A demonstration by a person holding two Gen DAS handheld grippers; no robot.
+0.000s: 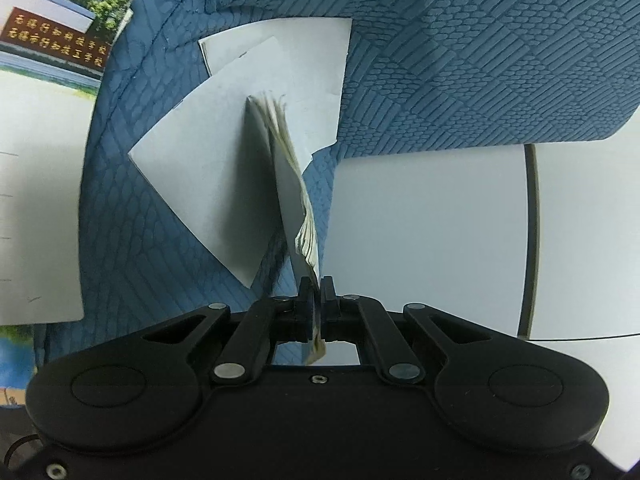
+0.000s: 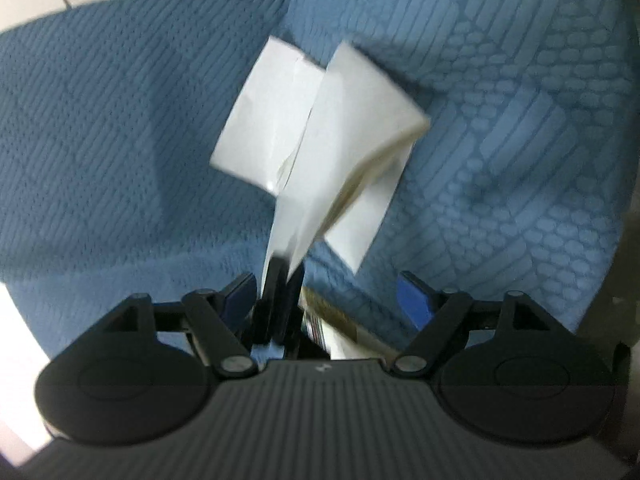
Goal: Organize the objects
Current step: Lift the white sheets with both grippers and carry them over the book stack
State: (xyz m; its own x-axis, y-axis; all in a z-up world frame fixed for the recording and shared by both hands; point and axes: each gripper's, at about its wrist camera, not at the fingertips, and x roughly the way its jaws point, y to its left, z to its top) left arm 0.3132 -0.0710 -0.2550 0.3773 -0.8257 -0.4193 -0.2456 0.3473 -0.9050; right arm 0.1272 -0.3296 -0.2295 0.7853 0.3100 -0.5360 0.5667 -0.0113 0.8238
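Clamped between the black fingers of the left gripper (image 1: 316,300) is a thin stack of white paper cards with yellowish edges (image 1: 294,184), lifted on edge above the textured blue quilted cloth (image 1: 460,60). Two flat white paper sheets (image 1: 280,80) lie on the cloth just beyond it, overlapping. A white board (image 1: 432,240) sits to the right, a printed photo sheet (image 1: 52,40) to the left. Wide apart stand the right gripper (image 2: 328,296) jaws, gripping nothing.
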